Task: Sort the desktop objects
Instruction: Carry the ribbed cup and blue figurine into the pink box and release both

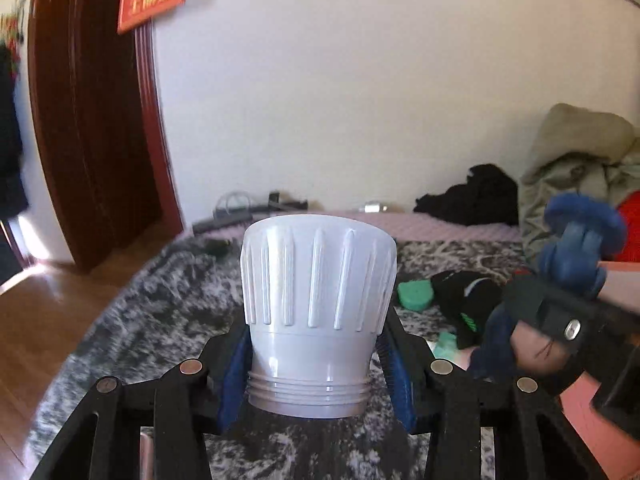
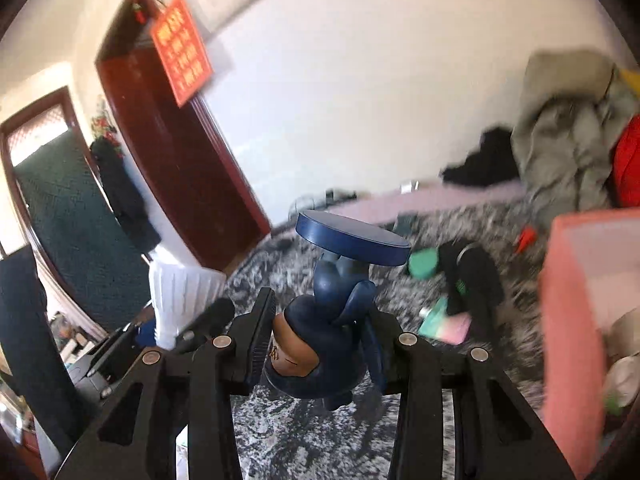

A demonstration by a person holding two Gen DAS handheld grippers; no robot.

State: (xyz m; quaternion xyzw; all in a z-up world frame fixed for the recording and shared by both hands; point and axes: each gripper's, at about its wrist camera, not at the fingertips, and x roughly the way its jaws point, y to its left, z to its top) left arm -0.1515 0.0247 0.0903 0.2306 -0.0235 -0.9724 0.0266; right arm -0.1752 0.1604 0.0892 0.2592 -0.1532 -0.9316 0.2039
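Note:
My left gripper (image 1: 314, 354) is shut on a white ribbed plastic cup-like part (image 1: 318, 292), held wide end forward above the grey shaggy blanket (image 1: 160, 300). My right gripper (image 2: 320, 340) is shut on a dark blue figurine (image 2: 332, 320), which hangs upside down with its round base (image 2: 352, 242) pointing forward. In the left wrist view the blue figurine (image 1: 576, 248) and the right gripper (image 1: 560, 320) appear at the right. The white part (image 2: 180, 300) also shows at the left of the right wrist view.
A pink box (image 2: 572, 320) stands at the right with pale items inside. On the blanket lie a green object (image 1: 416, 294), a black item (image 1: 468, 300) and a green-and-pink piece (image 2: 444, 324). Clothes (image 1: 576, 176) pile up at the back right. A dark red door frame (image 1: 96, 140) stands left.

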